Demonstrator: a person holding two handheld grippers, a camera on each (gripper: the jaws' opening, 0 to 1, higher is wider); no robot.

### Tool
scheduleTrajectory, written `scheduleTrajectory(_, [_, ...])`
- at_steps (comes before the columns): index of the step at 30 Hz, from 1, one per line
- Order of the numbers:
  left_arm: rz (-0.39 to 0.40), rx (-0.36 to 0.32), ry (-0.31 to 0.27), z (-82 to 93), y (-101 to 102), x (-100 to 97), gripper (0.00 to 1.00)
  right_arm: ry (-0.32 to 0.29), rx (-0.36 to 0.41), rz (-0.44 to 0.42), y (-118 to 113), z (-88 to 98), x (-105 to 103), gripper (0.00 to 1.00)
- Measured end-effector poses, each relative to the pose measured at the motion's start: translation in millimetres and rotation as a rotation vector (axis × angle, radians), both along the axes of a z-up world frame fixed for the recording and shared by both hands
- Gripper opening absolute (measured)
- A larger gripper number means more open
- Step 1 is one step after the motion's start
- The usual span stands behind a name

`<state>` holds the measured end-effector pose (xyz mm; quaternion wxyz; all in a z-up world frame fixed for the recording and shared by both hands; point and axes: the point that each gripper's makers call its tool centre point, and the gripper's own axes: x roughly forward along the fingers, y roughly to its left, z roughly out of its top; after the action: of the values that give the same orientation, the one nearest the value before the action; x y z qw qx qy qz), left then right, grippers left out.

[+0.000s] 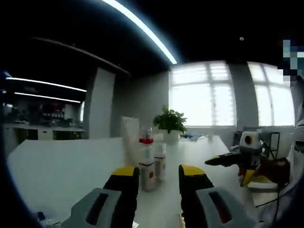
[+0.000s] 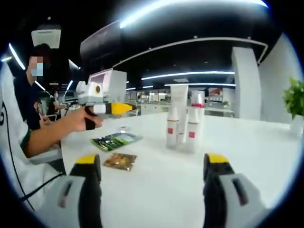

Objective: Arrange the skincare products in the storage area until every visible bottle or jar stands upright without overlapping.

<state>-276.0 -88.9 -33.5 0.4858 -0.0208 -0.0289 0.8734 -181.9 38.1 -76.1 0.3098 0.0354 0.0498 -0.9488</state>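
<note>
Several white skincare bottles stand upright in a tight cluster on the white table (image 1: pixel 61 166). A bottle with a red label (image 1: pixel 147 173) is nearest, a second one (image 1: pixel 160 161) is beside it, and a tall white tube (image 1: pixel 130 135) rises behind. My left gripper (image 1: pixel 158 178) is open, its yellow-tipped jaws on either side of the cluster but short of it. My right gripper (image 2: pixel 152 164) is open too, with the bottles (image 2: pixel 192 128) and tube (image 2: pixel 179 102) well ahead. Each gripper appears in the other's view: the right gripper (image 1: pixel 213 161) and the left gripper (image 2: pixel 124 109), both held by a hand.
A green packet (image 2: pixel 116 139) and a brown packet (image 2: pixel 119 161) lie flat on the table left of the bottles. A potted plant (image 1: pixel 169 121) stands behind the cluster. A person sits at the table edge. A laptop (image 2: pixel 107 78) stands at the far side.
</note>
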Motion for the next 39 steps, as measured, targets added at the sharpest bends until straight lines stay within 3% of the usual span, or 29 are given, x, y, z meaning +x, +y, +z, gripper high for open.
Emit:
scheduleTrajectory(10, [0.034, -0.087, 0.037, -9.0, -19, 12.0, 0.42, -0.013, 0.063, 0.053, -28, -4.7, 1, 0.89])
scheduleTrajectory(18, [0.049, -0.087, 0.027, -12.2, -30, 21.5, 0.49, -0.011, 0.099, 0.086, -45, -6.7, 2, 0.84])
scheduleTrajectory(24, [0.068, -0.085, 0.032, -11.7, -44, 25.5, 0.51, -0.042, 0.134, 0.088, -54, -14.4, -3, 0.77])
scheduleTrajectory(27, [0.118, -0.086, 0.123, -1.7, -55, 25.1, 0.51, -0.057, 0.127, 0.088, -59, -15.0, -6, 0.74])
scheduleTrajectory(36, [0.110, -0.069, 0.116, -2.6, -68, 43.6, 0.51, -0.132, 0.184, 0.110, -69, -33.5, -10, 0.65])
scheduleTrajectory(39, [0.114, -0.060, 0.113, -9.0, -72, 45.2, 0.51, -0.130, 0.191, 0.109, -69, -34.1, -13, 0.59])
